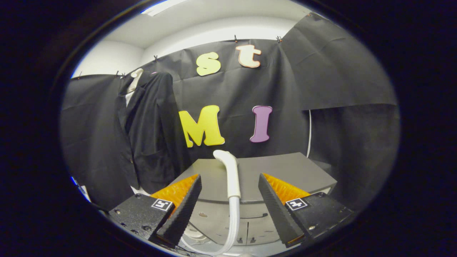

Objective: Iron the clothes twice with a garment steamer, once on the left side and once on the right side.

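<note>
The garment steamer's white handle (231, 175) stands upright between the gripper's (230, 191) two fingers, its bent head at the top turned toward the left. It rises from a grey cabinet-like unit (285, 171) just ahead of the fingers, and a pale hose (232, 228) runs down from the handle's lower end, curving away to the left under the near finger. The fingers are spread wide, one on each side of the handle with clear space on both sides, so neither touches it (the handle sits a little nearer the left finger than the right).

The garment to be steamed, a dark suit jacket (150, 132), hangs against the black cloth wall (321, 89) to the left of the steamer, well beyond the left finger. A light shirt collar (135, 81) shows at its neck, and its hem drops beside the grey unit's left corner. A thin white cable (309, 134) runs down the wall behind the unit's right side. Above the cloth, a white ceiling (214, 21) is visible.
</note>
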Demonstrator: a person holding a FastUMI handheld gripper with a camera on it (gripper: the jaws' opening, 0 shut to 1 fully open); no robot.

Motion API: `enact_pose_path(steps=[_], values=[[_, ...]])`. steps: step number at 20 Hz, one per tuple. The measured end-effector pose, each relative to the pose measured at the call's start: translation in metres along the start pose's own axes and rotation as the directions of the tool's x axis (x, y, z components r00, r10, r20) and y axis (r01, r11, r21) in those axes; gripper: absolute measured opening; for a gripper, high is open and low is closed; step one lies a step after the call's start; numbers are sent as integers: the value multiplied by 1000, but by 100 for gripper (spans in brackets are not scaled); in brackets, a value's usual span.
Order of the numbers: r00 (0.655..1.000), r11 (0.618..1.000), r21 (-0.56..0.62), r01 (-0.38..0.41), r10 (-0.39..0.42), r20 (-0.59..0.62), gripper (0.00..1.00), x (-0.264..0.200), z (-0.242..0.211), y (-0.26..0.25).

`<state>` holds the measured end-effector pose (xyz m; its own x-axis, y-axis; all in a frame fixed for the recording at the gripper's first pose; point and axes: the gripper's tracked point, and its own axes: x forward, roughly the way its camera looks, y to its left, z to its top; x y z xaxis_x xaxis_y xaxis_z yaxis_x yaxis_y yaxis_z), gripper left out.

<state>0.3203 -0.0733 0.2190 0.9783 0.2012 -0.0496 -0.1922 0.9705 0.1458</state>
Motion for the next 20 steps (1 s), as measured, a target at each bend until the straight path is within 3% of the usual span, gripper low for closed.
enact_pose_path(steps=[11, 20], values=[[961, 988, 22, -152, 153, -231, 99, 138, 0, -13], [883, 984, 106, -147, 178, -435, 88, 190, -37, -21]])
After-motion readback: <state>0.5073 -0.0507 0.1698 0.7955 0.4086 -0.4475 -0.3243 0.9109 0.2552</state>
